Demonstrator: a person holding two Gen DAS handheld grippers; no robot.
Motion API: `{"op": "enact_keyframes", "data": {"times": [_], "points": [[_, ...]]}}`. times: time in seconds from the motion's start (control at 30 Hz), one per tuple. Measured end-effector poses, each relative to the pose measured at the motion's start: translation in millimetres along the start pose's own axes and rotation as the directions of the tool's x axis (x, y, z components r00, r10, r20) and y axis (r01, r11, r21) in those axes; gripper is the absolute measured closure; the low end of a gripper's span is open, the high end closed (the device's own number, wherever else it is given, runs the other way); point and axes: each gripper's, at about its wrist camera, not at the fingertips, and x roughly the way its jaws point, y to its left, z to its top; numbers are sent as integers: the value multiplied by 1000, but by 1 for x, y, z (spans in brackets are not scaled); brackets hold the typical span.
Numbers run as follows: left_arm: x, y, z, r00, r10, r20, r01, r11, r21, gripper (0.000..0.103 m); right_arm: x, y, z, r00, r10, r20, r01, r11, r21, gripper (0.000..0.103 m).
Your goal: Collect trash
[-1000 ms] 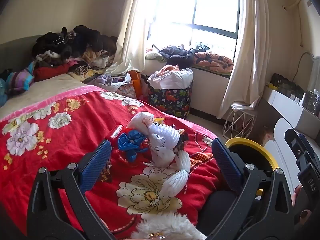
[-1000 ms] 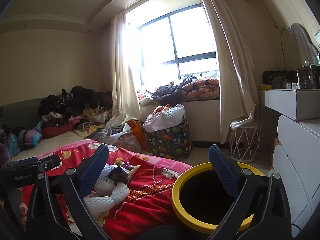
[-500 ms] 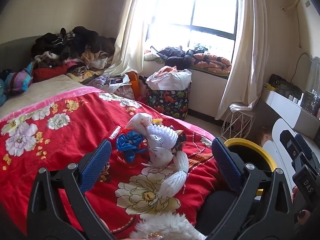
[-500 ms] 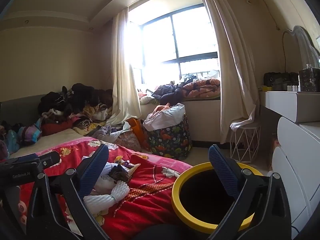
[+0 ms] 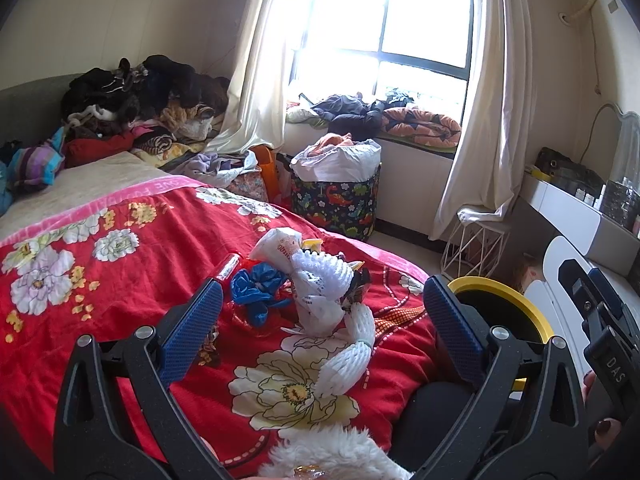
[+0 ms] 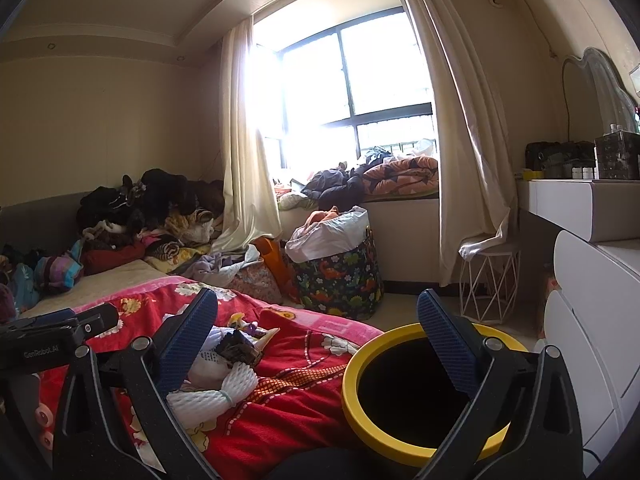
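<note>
A heap of trash lies on the red flowered blanket (image 5: 120, 280): white foam fruit nets (image 5: 344, 356), a white plastic bag (image 5: 280, 244), a crumpled blue wrapper (image 5: 256, 288) and a dark packet (image 6: 236, 348). My left gripper (image 5: 320, 316) hangs open just short of the heap, holding nothing. A black bin with a yellow rim (image 6: 424, 396) stands beside the bed's corner. Over the gap between bed and bin my right gripper (image 6: 316, 336) is open and empty. The bin's yellow rim (image 5: 504, 300) also shows behind the left gripper's right finger.
Piled clothes (image 5: 136, 100) cover the head of the bed. A dinosaur-print basket (image 5: 336, 200) stuffed with a white bag stands under the window. A white wire stool (image 6: 488, 280) and white drawers (image 6: 592, 292) line the right side. A white fluffy sleeve (image 5: 328, 456) shows at the bottom.
Both views have drifted slightly; the left gripper has edged a little closer to the trash heap. Both grippers stay open and empty.
</note>
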Motion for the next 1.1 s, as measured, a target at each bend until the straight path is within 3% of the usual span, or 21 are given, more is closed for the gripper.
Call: {"op": "enact_keyframes", "data": {"times": [0.7, 1.1], "points": [[0, -2, -1, 1000, 1, -1, -1, 1000, -3, 11, 1, 0, -3, 1000, 0, -4, 0, 1000, 3, 6], [0, 0, -2, 1000, -1, -3, 1, 1000, -19, 11, 9, 0, -4, 999, 14, -51, -14, 1000, 0, 6]]}}
